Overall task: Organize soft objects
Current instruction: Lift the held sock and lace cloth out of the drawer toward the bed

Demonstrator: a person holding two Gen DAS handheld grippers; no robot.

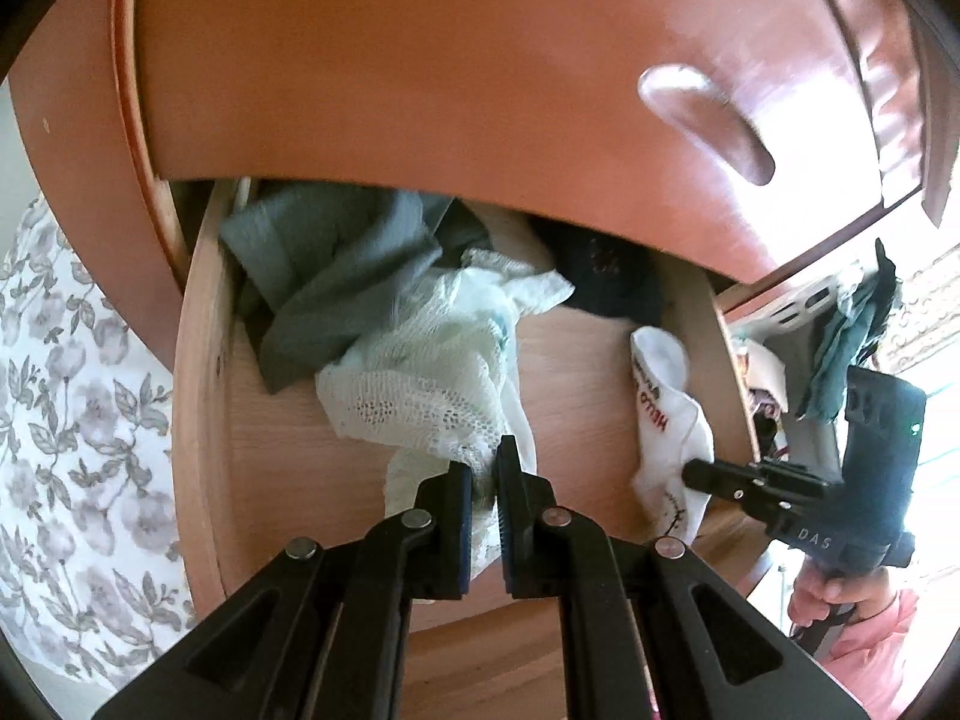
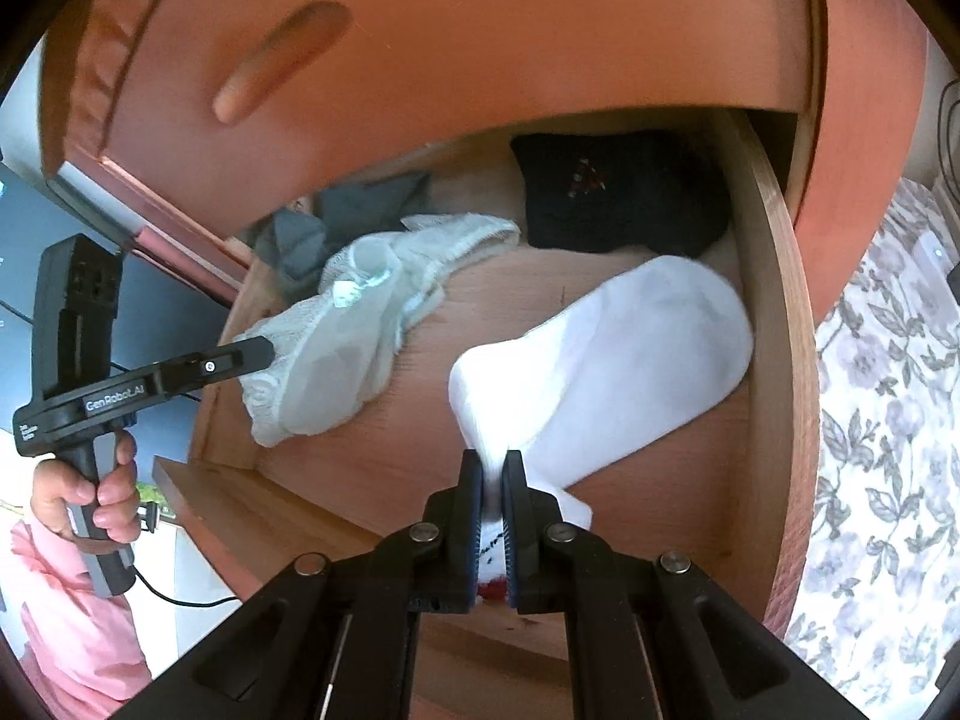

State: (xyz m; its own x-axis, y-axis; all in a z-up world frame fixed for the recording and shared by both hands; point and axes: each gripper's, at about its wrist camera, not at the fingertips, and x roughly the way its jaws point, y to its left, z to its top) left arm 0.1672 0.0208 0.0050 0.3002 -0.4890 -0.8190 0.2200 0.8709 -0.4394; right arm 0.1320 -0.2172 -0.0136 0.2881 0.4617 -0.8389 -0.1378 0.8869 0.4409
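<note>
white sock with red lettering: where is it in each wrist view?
Left wrist: white sock right of centre, near the drawer's right wall, right gripper pinching its lower end.
Right wrist: centre-right, running up from the closed jaws.
Shared landmark: black garment at the drawer's back.

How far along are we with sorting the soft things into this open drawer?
Done, apparently: a grey cloth and a black item already lie at the back of the drawer. In hand: the left tool pinches the pale lace garment, the right tool the white sock. Left: releasing and arranging both.
</note>
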